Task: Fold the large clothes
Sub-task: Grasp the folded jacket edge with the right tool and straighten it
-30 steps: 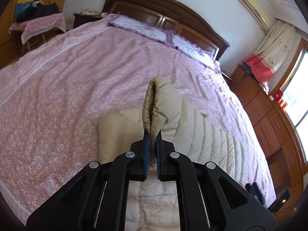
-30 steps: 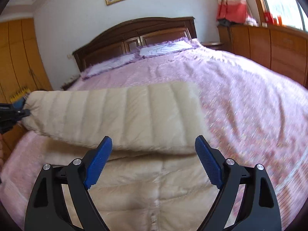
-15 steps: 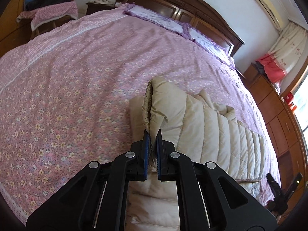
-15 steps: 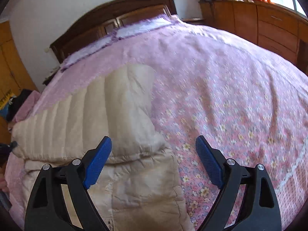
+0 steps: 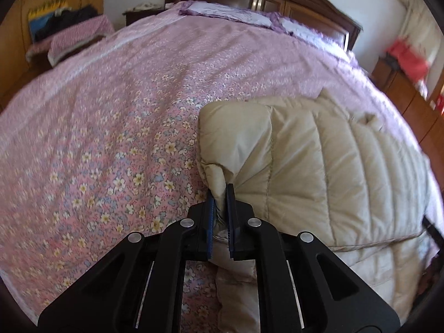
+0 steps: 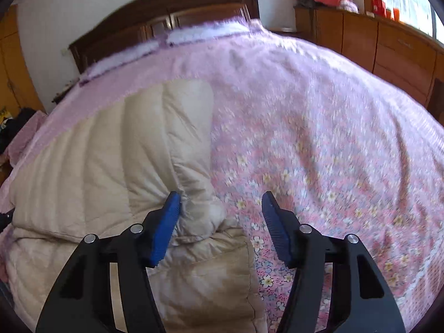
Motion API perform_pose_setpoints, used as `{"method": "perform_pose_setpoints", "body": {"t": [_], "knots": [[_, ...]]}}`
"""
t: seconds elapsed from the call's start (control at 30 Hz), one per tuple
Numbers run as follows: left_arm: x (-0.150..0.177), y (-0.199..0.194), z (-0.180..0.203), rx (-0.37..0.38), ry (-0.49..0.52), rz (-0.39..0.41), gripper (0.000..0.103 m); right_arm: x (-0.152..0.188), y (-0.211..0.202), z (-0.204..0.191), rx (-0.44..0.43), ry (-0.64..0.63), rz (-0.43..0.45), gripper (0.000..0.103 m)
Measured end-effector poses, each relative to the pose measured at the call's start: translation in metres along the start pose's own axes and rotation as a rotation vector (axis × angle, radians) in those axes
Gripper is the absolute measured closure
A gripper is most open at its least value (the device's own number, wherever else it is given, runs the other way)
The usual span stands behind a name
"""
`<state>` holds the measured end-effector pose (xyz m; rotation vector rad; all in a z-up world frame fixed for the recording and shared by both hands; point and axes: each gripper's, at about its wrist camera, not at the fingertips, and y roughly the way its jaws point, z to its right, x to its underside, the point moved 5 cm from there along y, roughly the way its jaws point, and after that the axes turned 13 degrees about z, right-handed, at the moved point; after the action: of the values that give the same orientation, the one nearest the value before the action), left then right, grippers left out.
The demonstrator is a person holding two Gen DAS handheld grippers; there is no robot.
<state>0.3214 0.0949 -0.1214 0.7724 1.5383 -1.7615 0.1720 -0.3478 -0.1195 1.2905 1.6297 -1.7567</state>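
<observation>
A cream quilted down jacket [image 5: 327, 172] lies on the pink flowered bedspread [image 5: 111, 127], its upper part folded over the lower part. My left gripper [image 5: 220, 197] is shut on a bunched corner of the fold at the jacket's left edge, low over the bed. In the right wrist view the jacket [image 6: 105, 161] fills the left half. My right gripper [image 6: 220, 208] is open, its left finger [image 6: 166, 222] touching the jacket's bunched right corner and its right finger over the bedspread [image 6: 319, 138].
A dark wooden headboard [image 6: 166, 19] and purple-trimmed pillows [image 5: 222, 11] are at the far end of the bed. A cloth-covered side table [image 5: 75, 33] stands at the left. Wooden cabinets [image 6: 388, 44] line the right wall under a window.
My left gripper has lowered the held fold from up in the air down onto the jacket. My right gripper has moved down to the jacket's right corner and narrowed its opening.
</observation>
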Motion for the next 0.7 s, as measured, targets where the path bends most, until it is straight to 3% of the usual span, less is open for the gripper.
{"method": "perform_pose_setpoints", "body": {"t": [0.13, 0.2, 0.27, 0.3, 0.47, 0.63, 0.7], "knots": [[-0.002, -0.007, -0.001, -0.022, -0.01, 0.026, 0.088, 0.004, 0.01, -0.005, 0.049, -0.053, -0.027, 0.033], [-0.006, -0.026, -0.013, -0.011, -0.115, 0.013, 0.069, 0.002, 0.006, -0.008, 0.104, -0.089, -0.017, 0.029], [-0.012, -0.064, -0.023, 0.079, -0.234, 0.019, 0.06, -0.003, -0.013, -0.015, 0.129, -0.144, 0.023, 0.029], [-0.012, -0.08, -0.026, 0.103, -0.246, 0.026, 0.059, -0.003, -0.025, -0.017, 0.118, -0.149, 0.031, 0.029], [0.007, -0.192, -0.029, 0.204, -0.196, 0.06, 0.06, 0.002, -0.096, -0.02, 0.026, -0.124, 0.035, 0.018], [0.055, -0.266, -0.036, 0.287, -0.153, 0.05, 0.059, 0.018, -0.168, -0.024, -0.032, -0.149, 0.059, 0.015], [0.078, -0.28, -0.043, 0.323, -0.171, 0.03, 0.049, 0.031, -0.192, -0.02, -0.048, -0.149, 0.054, 0.01]]}}
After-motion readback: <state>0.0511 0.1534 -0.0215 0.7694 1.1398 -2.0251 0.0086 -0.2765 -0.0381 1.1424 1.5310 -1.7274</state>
